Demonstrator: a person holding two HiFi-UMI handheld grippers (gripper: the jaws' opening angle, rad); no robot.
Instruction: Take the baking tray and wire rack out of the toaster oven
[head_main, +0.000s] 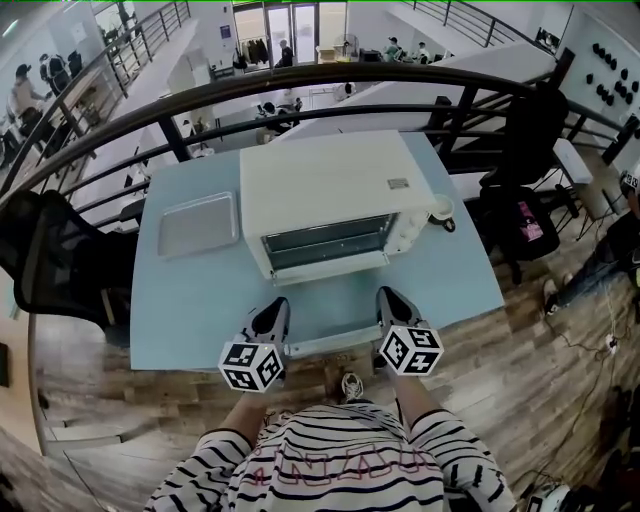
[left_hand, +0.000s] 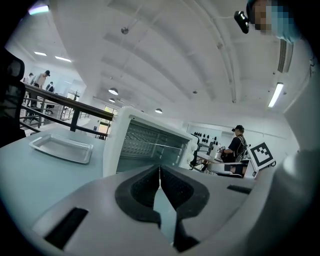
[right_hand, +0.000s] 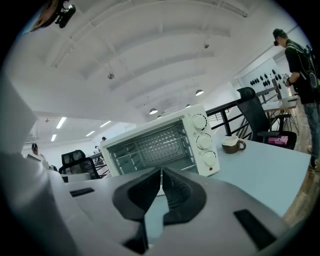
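While the baking tray (head_main: 198, 224) lies already out on the table (head_main: 190, 310), at the left of the toaster oven (head_main: 330, 185) in the head view, the wire rack (right_hand: 150, 149) seems to sit inside the open oven, at the centre of the right gripper view. The left gripper (head_main: 275, 308) and the right gripper (head_main: 390, 300) stand low in the frame before the oven, each with its jaws pressed together and nothing between them. From here the main danger is, I think, to reach in with closed jaws: they would push the rack deeper instead of catching it. The wire is thin, so a grip on one side only may tilt it and jam it in its rails. A hard pull could also drag the oven toward the near table edge, or knock the cup (head_main: 441, 210) at its right.
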